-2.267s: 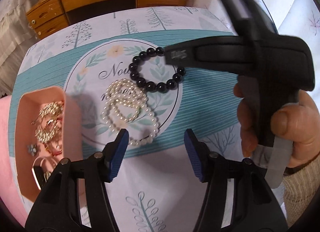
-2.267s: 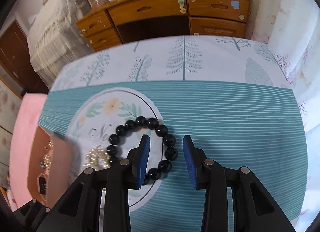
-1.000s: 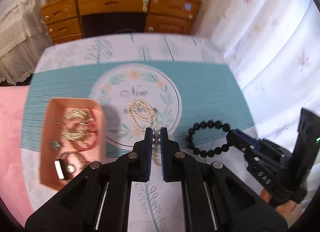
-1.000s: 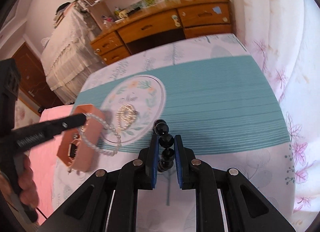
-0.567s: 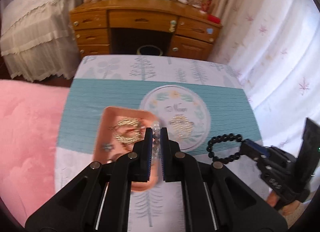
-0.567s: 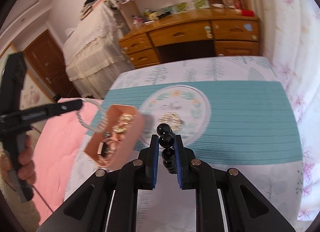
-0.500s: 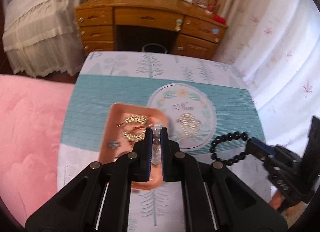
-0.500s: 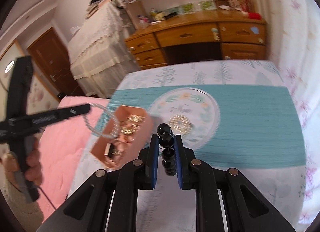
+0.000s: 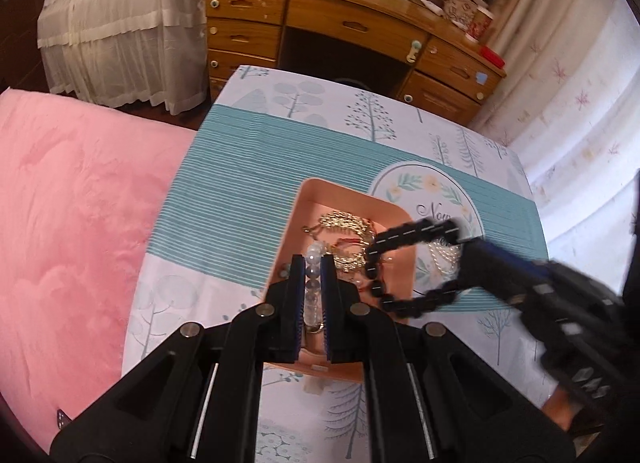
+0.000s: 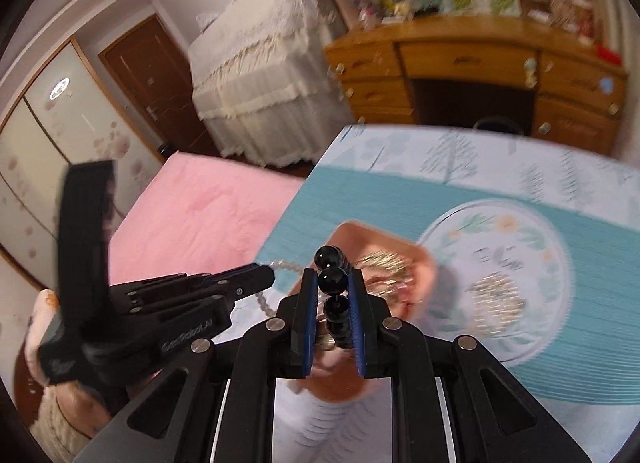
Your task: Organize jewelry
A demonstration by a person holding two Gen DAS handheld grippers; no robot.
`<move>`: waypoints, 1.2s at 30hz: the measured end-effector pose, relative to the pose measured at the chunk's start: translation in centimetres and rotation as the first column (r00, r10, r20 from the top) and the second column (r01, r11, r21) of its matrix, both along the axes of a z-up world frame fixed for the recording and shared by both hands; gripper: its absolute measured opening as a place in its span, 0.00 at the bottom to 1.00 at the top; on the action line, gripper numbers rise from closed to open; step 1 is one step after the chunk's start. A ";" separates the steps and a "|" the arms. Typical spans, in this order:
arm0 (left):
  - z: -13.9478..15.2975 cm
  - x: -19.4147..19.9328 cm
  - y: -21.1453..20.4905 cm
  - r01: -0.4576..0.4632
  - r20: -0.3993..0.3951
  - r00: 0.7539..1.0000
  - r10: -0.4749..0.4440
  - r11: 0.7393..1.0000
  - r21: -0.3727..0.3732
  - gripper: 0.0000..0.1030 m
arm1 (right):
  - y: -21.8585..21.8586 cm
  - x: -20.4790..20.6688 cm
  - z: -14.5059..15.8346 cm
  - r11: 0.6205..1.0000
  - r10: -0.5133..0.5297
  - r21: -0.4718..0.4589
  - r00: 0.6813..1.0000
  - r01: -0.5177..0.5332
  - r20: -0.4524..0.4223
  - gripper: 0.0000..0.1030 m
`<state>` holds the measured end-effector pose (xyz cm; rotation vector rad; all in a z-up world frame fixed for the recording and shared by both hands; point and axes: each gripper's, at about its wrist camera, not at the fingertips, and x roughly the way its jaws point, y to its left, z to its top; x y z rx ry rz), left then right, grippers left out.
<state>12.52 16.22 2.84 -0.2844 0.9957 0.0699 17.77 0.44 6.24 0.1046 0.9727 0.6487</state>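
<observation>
My left gripper [image 9: 311, 263] is shut on a white pearl bracelet [image 9: 313, 291] and holds it over the pink jewelry tray [image 9: 298, 219]. My right gripper [image 10: 333, 283] is shut on a black bead bracelet [image 10: 331, 279], which hangs over the tray's right side in the left wrist view [image 9: 400, 305]. The tray [image 10: 352, 233] holds gold chains [image 9: 345, 223]. A gold and pearl piece [image 10: 496, 293] lies on the round floral print of the cloth. The left gripper also shows in the right wrist view [image 10: 264, 275].
The table has a teal striped cloth [image 9: 240, 183] with tree prints. A pink bed [image 9: 68, 203] borders it on the left. A wooden desk [image 9: 344, 23] stands beyond the table, with white curtains [image 9: 580, 123] at the right.
Both grippers have closed on their bracelets, lifted them off the cloth and carried them left, over the pink tray. The right gripper has come close beside the left.
</observation>
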 end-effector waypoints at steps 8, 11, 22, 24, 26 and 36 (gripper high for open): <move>-0.7 -0.1 1.1 -0.015 -0.007 1.000 0.015 1.000 -0.016 0.05 | 4.1 1.2 -6.0 0.993 0.053 -0.096 0.995 -0.061 -0.082 0.14; -0.7 0.2 0.3 0.000 -0.005 1.000 0.000 1.000 -0.020 0.05 | 3.6 1.5 -8.0 0.975 0.023 -0.218 0.996 -0.041 -0.085 0.16; -1.6 2.3 -4.2 0.070 -0.052 0.996 -0.070 0.998 -0.003 0.06 | -4.0 0.9 -7.2 0.991 -0.090 -0.105 0.994 0.083 -0.061 0.34; -2.1 2.5 -4.6 0.070 -0.084 0.994 -0.071 0.997 -0.016 0.06 | -5.5 0.9 -7.2 0.988 -0.116 -0.108 0.991 0.109 -0.060 0.34; -2.6 2.5 -4.7 0.074 -0.098 0.992 -0.077 0.997 -0.026 0.07 | -6.8 1.0 -7.5 0.987 -0.136 -0.098 0.988 0.129 -0.070 0.34; -2.3 0.9 -5.1 0.090 -0.075 0.993 -0.091 0.996 -0.012 0.69 | -12.1 0.3 -8.9 0.972 -0.207 -0.131 0.976 0.196 -0.072 0.34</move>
